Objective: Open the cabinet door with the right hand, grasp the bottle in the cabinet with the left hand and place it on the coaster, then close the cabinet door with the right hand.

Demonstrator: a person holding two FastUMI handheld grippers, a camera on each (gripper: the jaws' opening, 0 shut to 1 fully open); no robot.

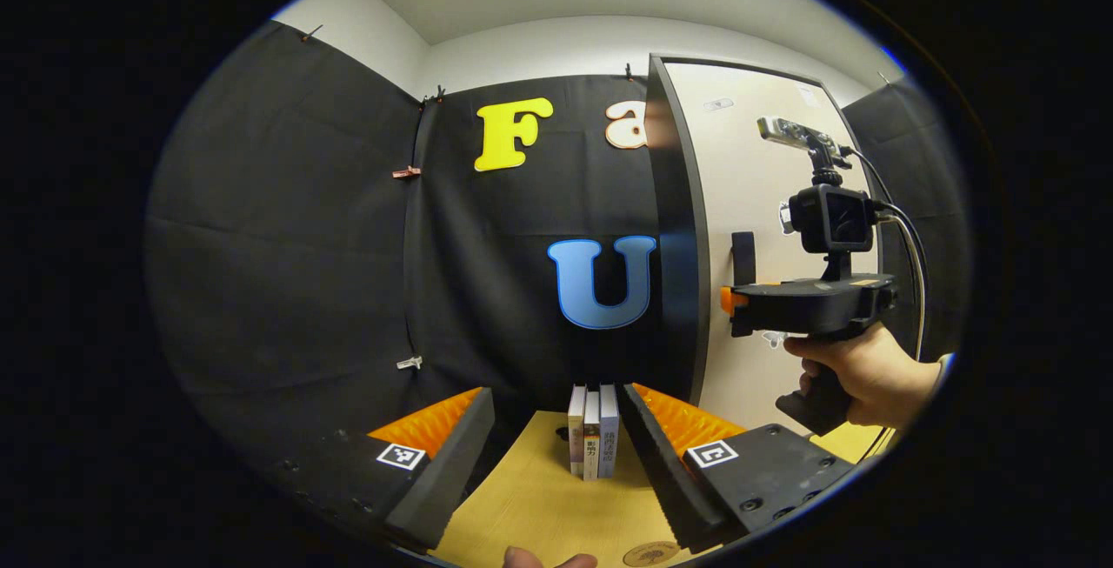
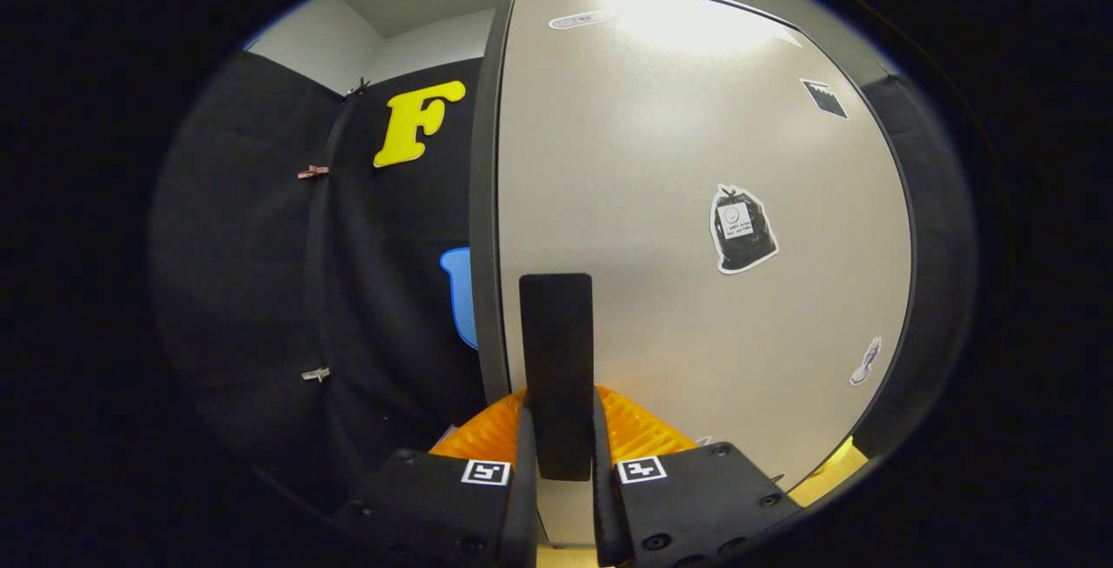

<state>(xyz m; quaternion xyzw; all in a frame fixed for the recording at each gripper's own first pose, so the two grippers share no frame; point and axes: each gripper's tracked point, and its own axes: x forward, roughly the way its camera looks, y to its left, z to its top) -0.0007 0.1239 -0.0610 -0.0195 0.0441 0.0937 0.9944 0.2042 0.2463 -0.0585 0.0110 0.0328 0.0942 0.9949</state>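
Note:
The cabinet's pale door [image 2: 696, 203] carries a black upright handle [image 2: 556, 359]. My right gripper [image 2: 561, 416] is shut on that handle, one finger on each side of it. In the left gripper view the same right gripper [image 1: 737, 298], held by a hand [image 1: 861, 372], meets the handle [image 1: 743, 257] on the door [image 1: 765, 168], which looks closed against the cabinet's dark side [image 1: 676, 229]. My left gripper [image 1: 555, 403] stands open over the wooden table [image 1: 522, 507] with nothing between its fingers. A round coaster [image 1: 650, 554] lies at the table's near edge. The cabinet's inside is hidden.
Three upright books [image 1: 593, 442] stand on the table just beyond my left gripper's fingertips. A person's fingertip [image 1: 522, 557] pokes in at the bottom edge. Black cloth walls close the booth behind and to the left; the cabinet fills the right side.

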